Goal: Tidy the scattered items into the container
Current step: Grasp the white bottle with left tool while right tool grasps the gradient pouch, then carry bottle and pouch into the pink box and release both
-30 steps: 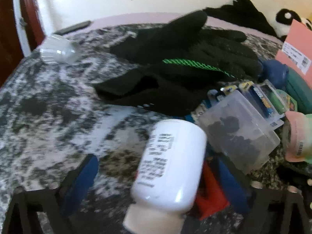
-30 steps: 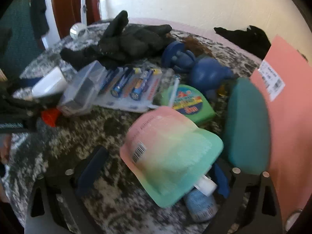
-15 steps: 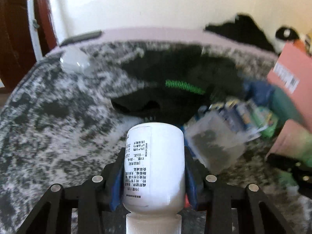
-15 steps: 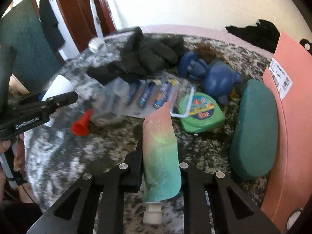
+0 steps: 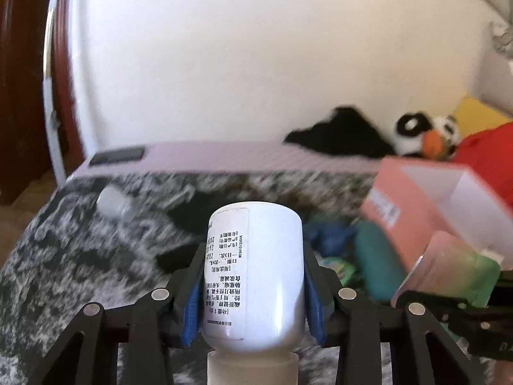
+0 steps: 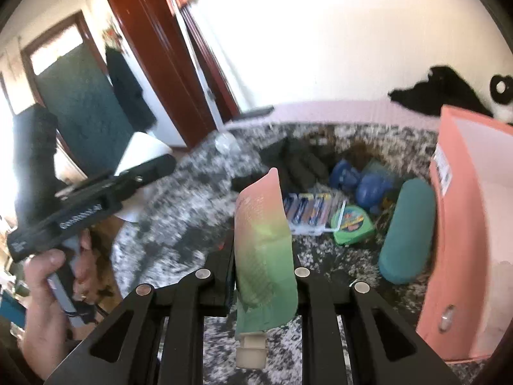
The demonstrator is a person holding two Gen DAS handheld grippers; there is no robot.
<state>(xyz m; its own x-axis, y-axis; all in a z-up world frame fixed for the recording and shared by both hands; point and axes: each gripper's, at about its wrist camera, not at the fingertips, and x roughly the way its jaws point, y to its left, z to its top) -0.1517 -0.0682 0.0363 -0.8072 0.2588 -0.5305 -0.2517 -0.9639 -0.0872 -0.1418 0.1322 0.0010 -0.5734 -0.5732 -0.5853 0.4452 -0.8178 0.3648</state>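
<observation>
Now the left gripper (image 5: 253,276) fingers clamp a white bottle (image 5: 253,276), the right gripper (image 6: 264,256) fingers pinch a pouch (image 6: 263,250), both lifted near the pink box (image 6: 465,224) at right. They may collide above its opening.

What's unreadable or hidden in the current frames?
- Pink box interior: right wrist view, its near wall blocks it and the frame edge cuts it off.
- Black gloves: right wrist view, motion blur; the white bottle hides them in the left wrist view.
- Bottle cap: left wrist view, cut by the bottom edge.
- Pouch print: blurred.
</observation>
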